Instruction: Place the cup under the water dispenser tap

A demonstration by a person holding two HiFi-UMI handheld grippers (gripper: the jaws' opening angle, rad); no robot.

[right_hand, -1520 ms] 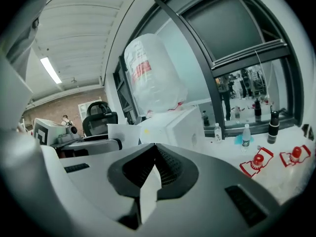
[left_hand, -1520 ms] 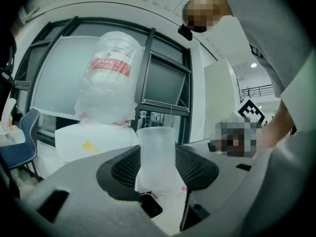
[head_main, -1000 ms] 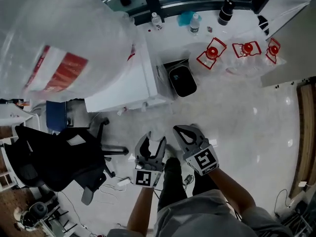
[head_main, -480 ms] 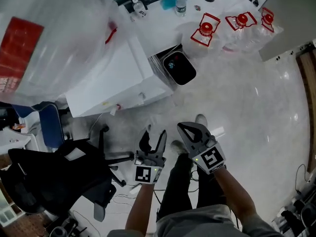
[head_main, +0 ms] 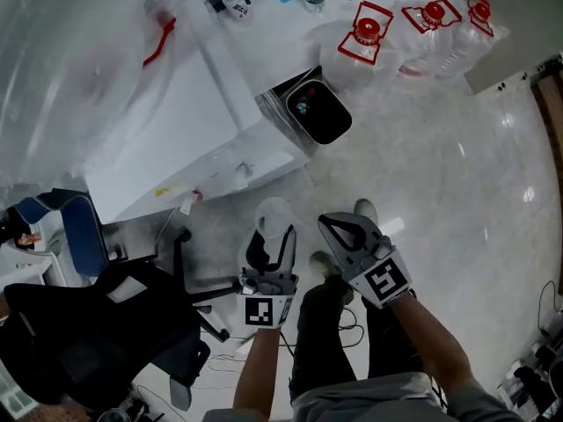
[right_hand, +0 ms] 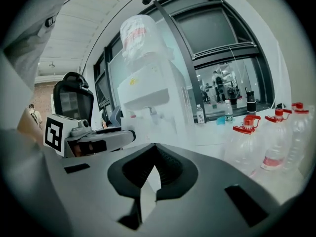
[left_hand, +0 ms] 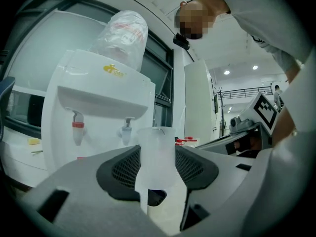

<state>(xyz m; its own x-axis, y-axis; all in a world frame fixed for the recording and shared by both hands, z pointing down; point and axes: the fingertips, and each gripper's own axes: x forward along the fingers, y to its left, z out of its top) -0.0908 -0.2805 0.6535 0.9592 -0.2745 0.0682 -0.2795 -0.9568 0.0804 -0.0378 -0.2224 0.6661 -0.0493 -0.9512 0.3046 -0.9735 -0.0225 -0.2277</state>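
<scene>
A translucent plastic cup [head_main: 274, 214] stands upright between the jaws of my left gripper [head_main: 272, 237], which is shut on it. In the left gripper view the cup [left_hand: 155, 154] fills the gap between the dark pads. Ahead and to the left is the white water dispenser [left_hand: 98, 107], with a red tap [left_hand: 76, 132] and a white tap [left_hand: 127, 130] above the cup's rim level. In the head view the dispenser [head_main: 176, 139] is up and left of the cup, some way off. My right gripper [head_main: 332, 227] is beside the left one, shut and holding nothing [right_hand: 155, 153].
A black bin [head_main: 318, 117] stands right of the dispenser. Several large water bottles with red caps [head_main: 365, 33] sit on the floor behind it. A black office chair [head_main: 97, 323] is at the lower left. The person's legs and shoes [head_main: 365, 211] are below the grippers.
Both grippers have sunk together, the cup still in the left one. In the head view the dispenser's front and taps have come closer to the cup.
</scene>
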